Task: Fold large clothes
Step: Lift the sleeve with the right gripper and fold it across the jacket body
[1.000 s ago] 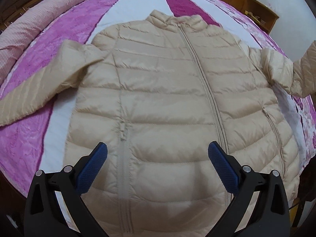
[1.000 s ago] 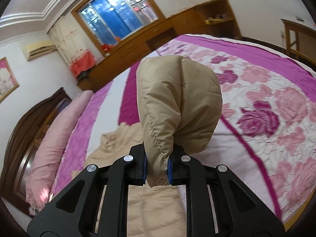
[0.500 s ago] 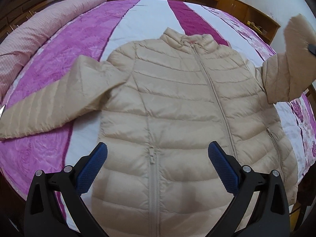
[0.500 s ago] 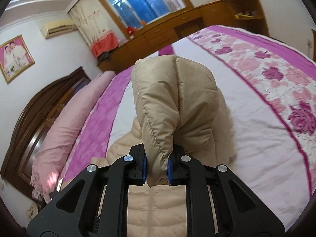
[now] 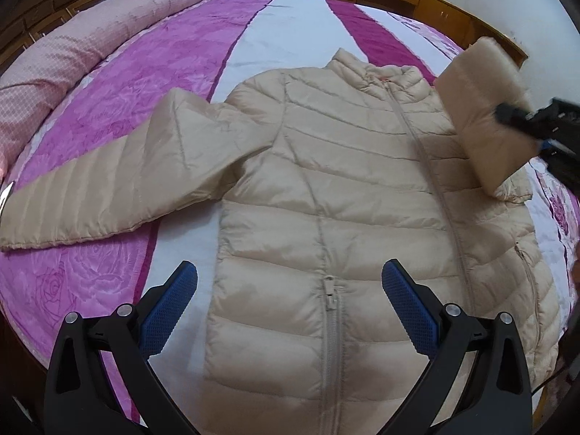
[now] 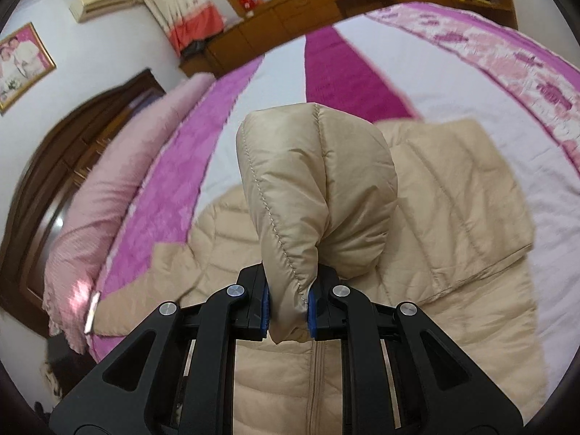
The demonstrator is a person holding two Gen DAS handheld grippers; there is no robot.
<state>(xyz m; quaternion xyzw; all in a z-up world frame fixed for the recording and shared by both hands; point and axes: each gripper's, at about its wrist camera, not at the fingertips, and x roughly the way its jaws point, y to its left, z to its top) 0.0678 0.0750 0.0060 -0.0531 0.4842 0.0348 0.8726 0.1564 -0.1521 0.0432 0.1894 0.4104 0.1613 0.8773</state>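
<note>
While right tool (image 6: 288, 313) pinches the sleeve (image 6: 315, 188) above the jacket (image 5: 344, 195) front on the bed (image 5: 282, 32) | left tool (image 5: 290, 301) spread, empty, over hem | other sleeve (image 5: 108, 188) lies leftward, nearer left tool.

Jacket (image 5: 344, 188) hem cut off below; right gripper (image 5: 536, 134) blurred

Left claw (image 5: 289, 302) and right claw (image 6: 287, 311), black triangular cut-out frames, silver round screws, blue dimpled finger pads (image 5: 407, 305)
</note>
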